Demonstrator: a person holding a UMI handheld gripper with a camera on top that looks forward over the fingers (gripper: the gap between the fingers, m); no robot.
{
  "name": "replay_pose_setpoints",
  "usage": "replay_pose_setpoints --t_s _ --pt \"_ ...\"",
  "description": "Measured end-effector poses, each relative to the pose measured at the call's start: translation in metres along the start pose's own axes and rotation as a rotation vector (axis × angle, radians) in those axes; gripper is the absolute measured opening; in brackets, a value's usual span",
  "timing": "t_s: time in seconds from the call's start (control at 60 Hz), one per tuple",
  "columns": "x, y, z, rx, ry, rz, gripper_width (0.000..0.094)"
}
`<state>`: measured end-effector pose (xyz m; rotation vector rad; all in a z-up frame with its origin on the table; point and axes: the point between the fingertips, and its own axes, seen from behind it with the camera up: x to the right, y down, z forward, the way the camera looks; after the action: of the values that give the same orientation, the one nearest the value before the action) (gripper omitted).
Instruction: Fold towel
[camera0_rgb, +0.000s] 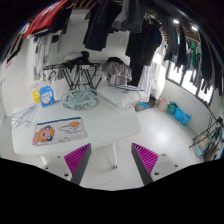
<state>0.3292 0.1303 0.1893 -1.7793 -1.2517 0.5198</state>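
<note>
A light towel (56, 131) with a coloured cartoon print lies spread flat on a white table (105, 122), ahead of my left finger. My gripper (112, 160) hangs high above the table's near edge. Its magenta pads (78, 158) stand wide apart and nothing is between them. The towel is well beyond the fingers and they do not touch it.
A blue and yellow pack (45, 95) and a round glass dish (82, 100) sit on the table's far side. A drying rack (85, 72) and hanging dark clothes (100, 25) stand behind. Blue containers (178, 112) rest on the floor at the right.
</note>
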Motion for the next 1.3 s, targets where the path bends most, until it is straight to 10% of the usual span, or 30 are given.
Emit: replay_pose_setpoints --t_s 0.65,1.2,1.3 --pt "-0.351 0.039 -0.046 0.070 -0.511 -0.266 0.0855" --pt "-0.478 0.062 0.152 -0.023 -0.408 -0.267 0.0849" --pt "-0.494 0.054 0.162 -0.004 -0.443 -0.253 0.0709"
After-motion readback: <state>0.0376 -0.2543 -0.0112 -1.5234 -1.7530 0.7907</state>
